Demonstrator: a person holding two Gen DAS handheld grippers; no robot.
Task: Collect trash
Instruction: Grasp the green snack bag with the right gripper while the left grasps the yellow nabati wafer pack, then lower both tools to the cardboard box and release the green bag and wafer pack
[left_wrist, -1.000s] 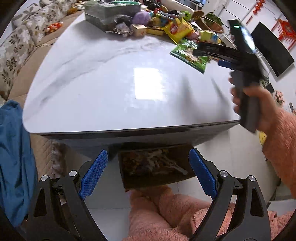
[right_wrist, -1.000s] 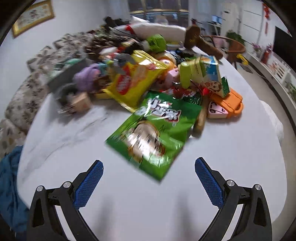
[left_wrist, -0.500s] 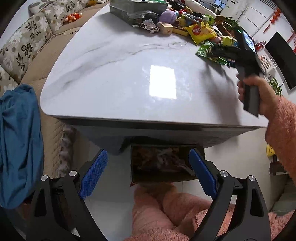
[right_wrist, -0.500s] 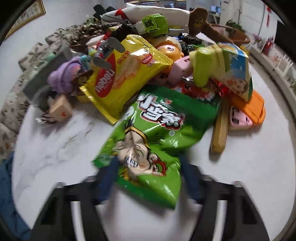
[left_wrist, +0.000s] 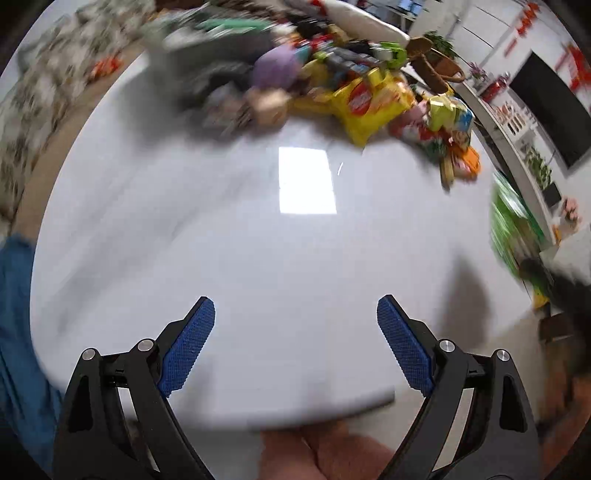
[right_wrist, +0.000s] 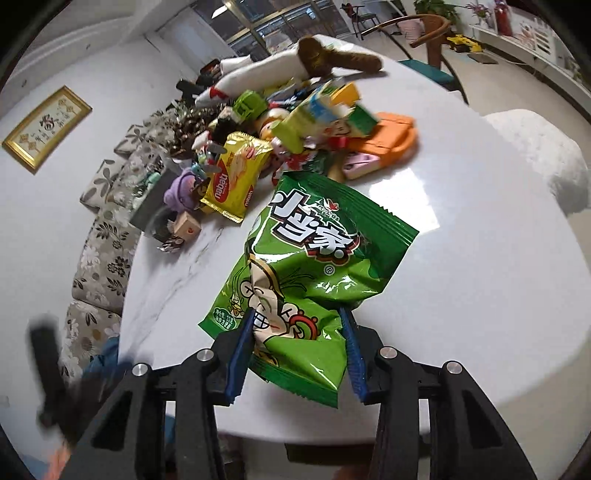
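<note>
A green snack bag (right_wrist: 314, 266) hangs lifted above the white marble table (right_wrist: 480, 295). My right gripper (right_wrist: 297, 321) grips its near end, and its jaws are closing with both blue pads pressed on the crumpled foil. In the left wrist view the same green snack bag (left_wrist: 509, 229) is a blur at the right edge. My left gripper (left_wrist: 295, 306) is open over bare tabletop (left_wrist: 258, 258) with nothing between its fingers. A yellow wafer bag (right_wrist: 236, 177) lies at the edge of the heap behind.
A heap of toys, cartons and packets (right_wrist: 295, 122) covers the far part of the table. A flowered sofa (right_wrist: 103, 240) runs along the left, with a blue cloth (left_wrist: 18, 314) near it. A wooden chair (right_wrist: 432, 40) stands behind the table.
My right gripper went from wide open above the green bag to shut on its near end and raised it. My left gripper moved from over the floor box to over the tabletop.
</note>
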